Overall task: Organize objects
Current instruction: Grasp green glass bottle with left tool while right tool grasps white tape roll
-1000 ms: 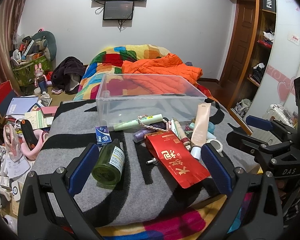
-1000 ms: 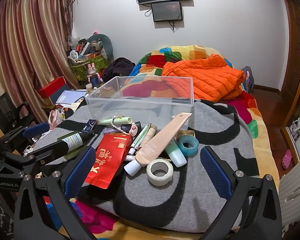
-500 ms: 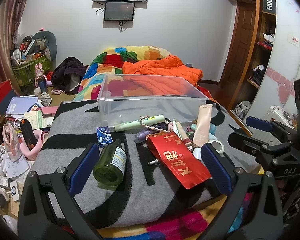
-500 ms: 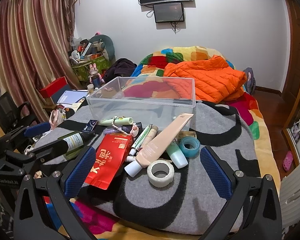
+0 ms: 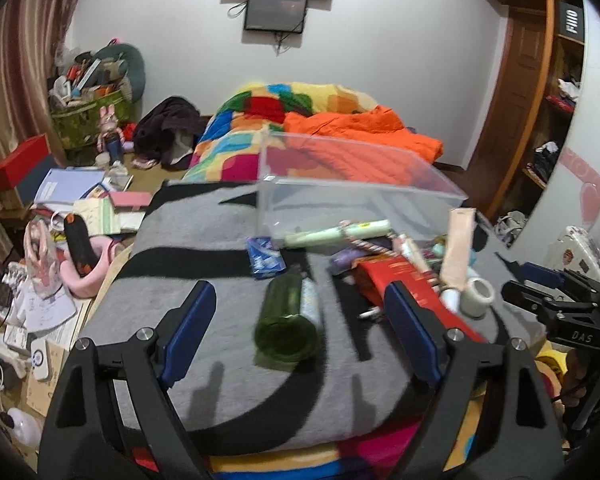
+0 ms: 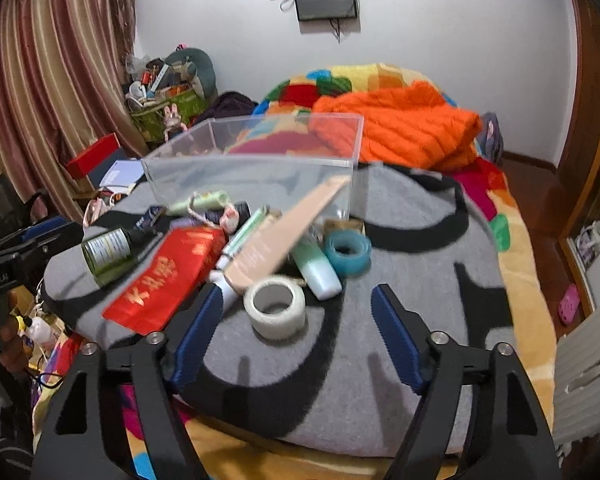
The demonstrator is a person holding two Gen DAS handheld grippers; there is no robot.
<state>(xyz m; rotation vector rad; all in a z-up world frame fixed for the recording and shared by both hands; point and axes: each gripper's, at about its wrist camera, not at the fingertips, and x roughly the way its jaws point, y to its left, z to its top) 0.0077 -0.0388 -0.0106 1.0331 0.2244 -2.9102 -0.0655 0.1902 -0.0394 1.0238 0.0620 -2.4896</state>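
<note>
The clear plastic bin [image 5: 352,184] sits empty on the grey blanket [image 5: 220,320]; green bottle [image 5: 290,314], white tape roll [image 6: 275,307] and red packet [image 6: 168,276] lie before it. Left gripper [image 5: 300,334] and right gripper [image 6: 296,330] gape open, holding nothing: sorting has hardly begun.

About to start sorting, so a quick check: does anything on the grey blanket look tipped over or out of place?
The green bottle lies on its side between the open left gripper fingers. The clear bin stands empty, with the tubes, red packet and white tape roll heaped in front of it. No spill shows.
</note>
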